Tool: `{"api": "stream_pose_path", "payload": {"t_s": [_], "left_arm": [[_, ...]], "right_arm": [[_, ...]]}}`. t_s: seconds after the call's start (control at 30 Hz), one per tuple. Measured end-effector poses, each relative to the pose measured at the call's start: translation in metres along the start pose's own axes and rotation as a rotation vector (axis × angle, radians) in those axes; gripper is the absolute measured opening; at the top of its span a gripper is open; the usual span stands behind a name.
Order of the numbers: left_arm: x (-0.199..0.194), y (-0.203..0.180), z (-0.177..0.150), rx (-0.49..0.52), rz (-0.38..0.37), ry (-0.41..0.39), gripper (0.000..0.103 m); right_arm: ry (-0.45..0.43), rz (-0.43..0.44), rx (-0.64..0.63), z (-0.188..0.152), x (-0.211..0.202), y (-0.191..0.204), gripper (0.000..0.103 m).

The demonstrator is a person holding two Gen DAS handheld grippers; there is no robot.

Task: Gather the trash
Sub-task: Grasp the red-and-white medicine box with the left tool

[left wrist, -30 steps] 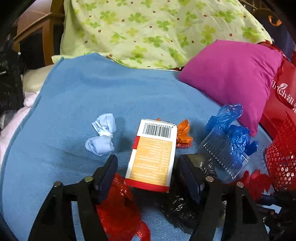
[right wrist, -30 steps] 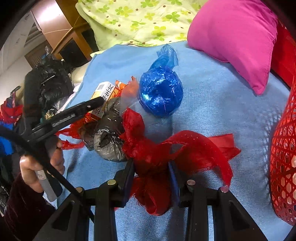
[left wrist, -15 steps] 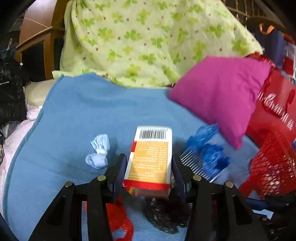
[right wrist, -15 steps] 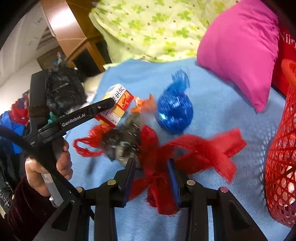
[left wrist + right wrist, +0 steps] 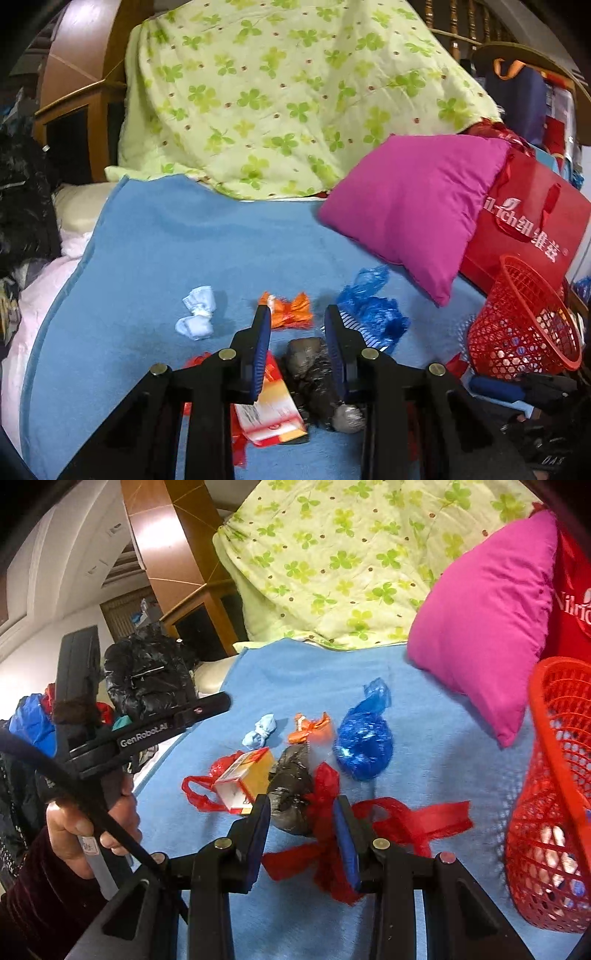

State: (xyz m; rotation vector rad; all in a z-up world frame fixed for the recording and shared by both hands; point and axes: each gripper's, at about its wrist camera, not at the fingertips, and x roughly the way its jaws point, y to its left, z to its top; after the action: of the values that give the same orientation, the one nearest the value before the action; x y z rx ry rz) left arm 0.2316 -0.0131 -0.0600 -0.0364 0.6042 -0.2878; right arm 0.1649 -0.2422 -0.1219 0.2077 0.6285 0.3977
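My left gripper hovers above the blue blanket with its jaws closing and nothing between them. The orange and white box lies on the blanket below it, beside a black bag. In the right wrist view the box rests on a red plastic bag. My right gripper is shut on a red mesh bag, which hangs off the blanket. An orange wrapper, a light blue wad and a blue plastic bag lie further back.
A red mesh basket stands at the right edge, also in the left wrist view. A magenta pillow, a green clover quilt and a red paper bag lie behind. A hand holds the left gripper.
The box, between the left jaws half a second ago, now lies on the blanket below them, and the left gripper has risen. The right gripper has lifted the red mesh bag.
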Motion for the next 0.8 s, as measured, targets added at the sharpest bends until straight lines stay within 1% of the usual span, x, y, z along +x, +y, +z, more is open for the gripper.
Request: {"api": "stream_pose_path", "payload": {"t_s": [0.13, 0.23, 0.27, 0.3, 0.37, 0.47, 0.53, 0.63, 0.73, 0.8], "left_arm": [[0.005, 0.026, 0.0, -0.059, 0.051, 0.023, 0.031], [0.009, 0.037, -0.002, -0.077, 0.069, 0.035, 0.032], [0.011, 0.039, -0.003, -0.08, 0.067, 0.045, 0.033], [0.015, 0.039, -0.005, -0.08, 0.063, 0.063, 0.035], [0.019, 0.037, -0.008, -0.082, 0.058, 0.091, 0.041], [0.023, 0.027, -0.012, -0.07, 0.02, 0.139, 0.044], [0.027, 0.017, -0.019, -0.044, 0.026, 0.19, 0.045], [0.033, 0.013, -0.029, -0.037, 0.02, 0.253, 0.046], [0.041, 0.021, -0.039, -0.068, 0.052, 0.3, 0.051], [0.049, 0.033, -0.047, -0.127, 0.041, 0.342, 0.052]], "right_arm": [[0.002, -0.021, 0.028, -0.001, -0.003, -0.012, 0.038], [0.011, -0.037, 0.042, -0.001, -0.002, -0.017, 0.038], [0.017, -0.041, 0.048, -0.001, -0.001, -0.019, 0.038], [0.023, -0.045, 0.054, -0.001, 0.001, -0.019, 0.038], [0.031, -0.048, 0.055, -0.001, 0.004, -0.019, 0.038], [0.037, -0.043, 0.043, -0.001, 0.008, -0.015, 0.038], [0.039, -0.044, 0.034, -0.001, 0.009, -0.012, 0.038], [0.045, -0.042, 0.03, -0.001, 0.011, -0.01, 0.038], [0.047, -0.04, 0.036, -0.001, 0.011, -0.01, 0.038], [0.051, -0.044, 0.037, -0.002, 0.012, -0.009, 0.038]]}}
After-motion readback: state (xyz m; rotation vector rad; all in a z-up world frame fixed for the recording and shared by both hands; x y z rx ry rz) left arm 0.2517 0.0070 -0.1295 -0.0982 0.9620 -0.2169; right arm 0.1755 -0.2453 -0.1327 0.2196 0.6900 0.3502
